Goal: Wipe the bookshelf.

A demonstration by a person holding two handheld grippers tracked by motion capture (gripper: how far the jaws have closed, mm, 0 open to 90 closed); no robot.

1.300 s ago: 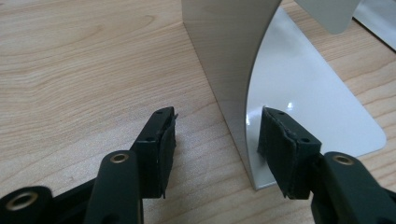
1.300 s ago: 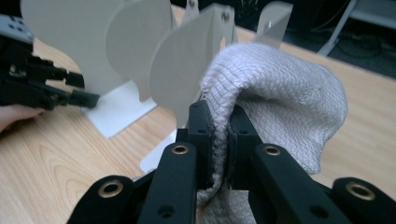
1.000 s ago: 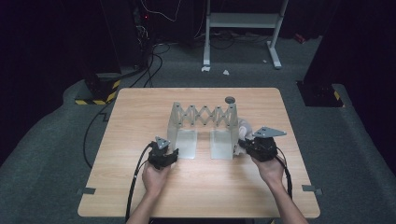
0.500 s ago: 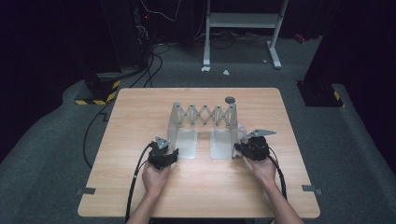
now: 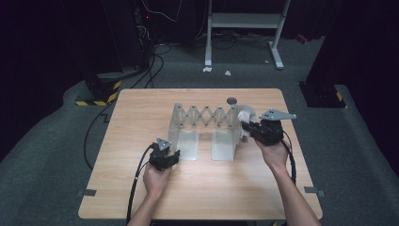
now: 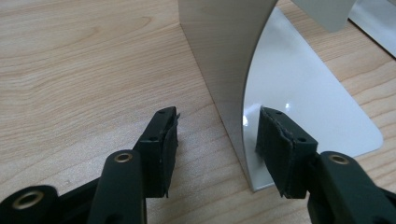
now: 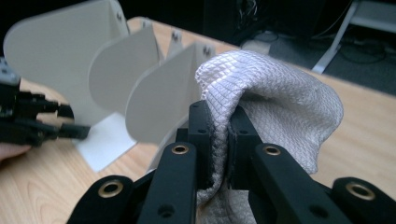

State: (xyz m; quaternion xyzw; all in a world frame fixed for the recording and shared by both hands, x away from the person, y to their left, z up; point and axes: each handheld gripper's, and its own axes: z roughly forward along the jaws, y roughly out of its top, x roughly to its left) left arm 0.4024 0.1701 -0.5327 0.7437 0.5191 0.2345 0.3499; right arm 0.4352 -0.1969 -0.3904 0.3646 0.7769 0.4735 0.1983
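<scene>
A pale grey accordion rack [image 5: 205,127] with scissor links stands mid-table. My left gripper [image 5: 164,157] sits at the rack's near left end; in the left gripper view it [image 6: 219,144] is open, its fingers [image 6: 161,142] straddling the rack's upright end panel [image 6: 224,70] without squeezing it. My right gripper [image 5: 256,132] is at the rack's right end, shut on a white quilted cloth [image 5: 245,116]. In the right gripper view the cloth [image 7: 275,93] bulges over the shut gripper [image 7: 222,135], with the rack's panels [image 7: 60,51] behind to the left.
A small dark round disc [image 5: 232,100] lies on the wooden table [image 5: 141,108] behind the rack. Cables trail from both grippers toward the near edge. Beyond the table are a black-and-yellow striped block [image 5: 96,94] and a white stand [image 5: 244,21] on the floor.
My right gripper, still holding the cloth, dipped left toward the rack, then rose and moved back toward the far right. The left gripper and the rack have stayed put.
</scene>
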